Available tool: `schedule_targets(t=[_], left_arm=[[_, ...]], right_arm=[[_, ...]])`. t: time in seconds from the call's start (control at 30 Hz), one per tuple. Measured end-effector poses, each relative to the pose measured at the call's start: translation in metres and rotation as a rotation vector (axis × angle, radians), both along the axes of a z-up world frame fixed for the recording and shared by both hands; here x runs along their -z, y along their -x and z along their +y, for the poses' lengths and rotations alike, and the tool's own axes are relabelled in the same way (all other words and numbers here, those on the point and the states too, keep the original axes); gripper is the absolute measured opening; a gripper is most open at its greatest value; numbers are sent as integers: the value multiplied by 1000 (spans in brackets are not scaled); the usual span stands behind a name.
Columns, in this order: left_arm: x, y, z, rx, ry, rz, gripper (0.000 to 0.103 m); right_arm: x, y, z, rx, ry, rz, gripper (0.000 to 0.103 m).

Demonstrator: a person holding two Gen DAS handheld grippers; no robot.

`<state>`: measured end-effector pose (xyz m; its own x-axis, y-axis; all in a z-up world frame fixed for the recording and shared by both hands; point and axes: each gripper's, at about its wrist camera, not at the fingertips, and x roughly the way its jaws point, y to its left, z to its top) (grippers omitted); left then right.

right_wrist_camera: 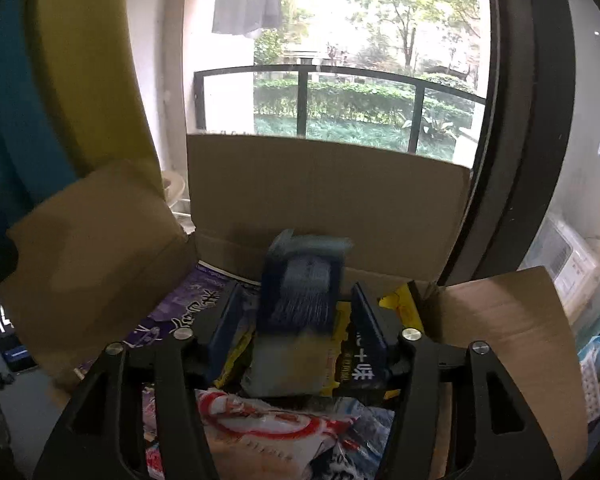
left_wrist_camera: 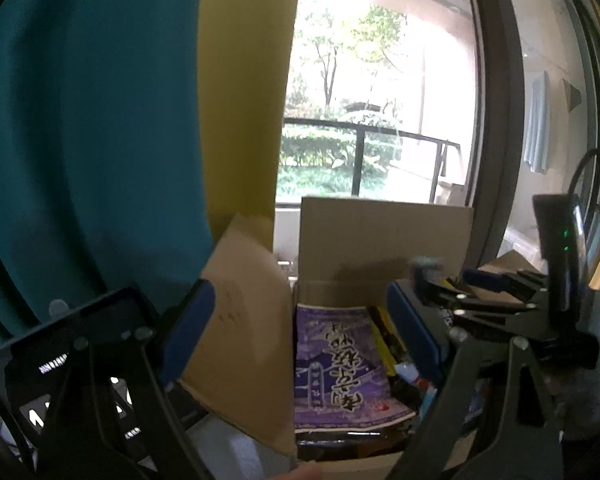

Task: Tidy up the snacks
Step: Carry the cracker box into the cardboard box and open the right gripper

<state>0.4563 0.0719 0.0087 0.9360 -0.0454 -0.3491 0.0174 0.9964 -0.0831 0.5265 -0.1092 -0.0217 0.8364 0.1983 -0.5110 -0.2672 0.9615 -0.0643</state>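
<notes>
While over cardboard box (right_wrist_camera: 328, 184), right gripper (right_wrist_camera: 296, 320) fingers apart, blue packet (right_wrist_camera: 300, 296) between; left gripper (left_wrist_camera: 300, 320) fingers wide.

One cardboard box (right_wrist_camera: 328, 184) is sitting by the window with three flaps showing, standing up or folded out. Inside it, one purple snack bag (left_wrist_camera: 340, 364) is lying flat. One yellow snack bag (right_wrist_camera: 404, 304) is lying next to it. One red and white bag (right_wrist_camera: 268, 424) is lying in front. One blue pack (right_wrist_camera: 300, 288) is showing blurred between the pads of one tool (right_wrist_camera: 296, 320). Two tools are showing in all, counting the other tool (left_wrist_camera: 300, 332).
</notes>
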Motion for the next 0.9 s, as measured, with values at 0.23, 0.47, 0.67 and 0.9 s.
schedule_targets(t=[0.23, 0.47, 0.67, 0.9], left_arm=[[3, -2, -1, -2, -3, 21, 89], [1, 2, -12, 18, -6, 40, 89], [-1, 10, -18, 34, 5, 57, 89], [-6, 33, -29, 68, 4, 43, 89]], right_arm=[[-2, -4, -2, 12, -6, -9, 62], [-8, 10, -9, 9, -13, -9, 62], [-17, 32, -14, 6, -13, -16, 62], [-27, 66, -24, 10, -25, -30, 62]])
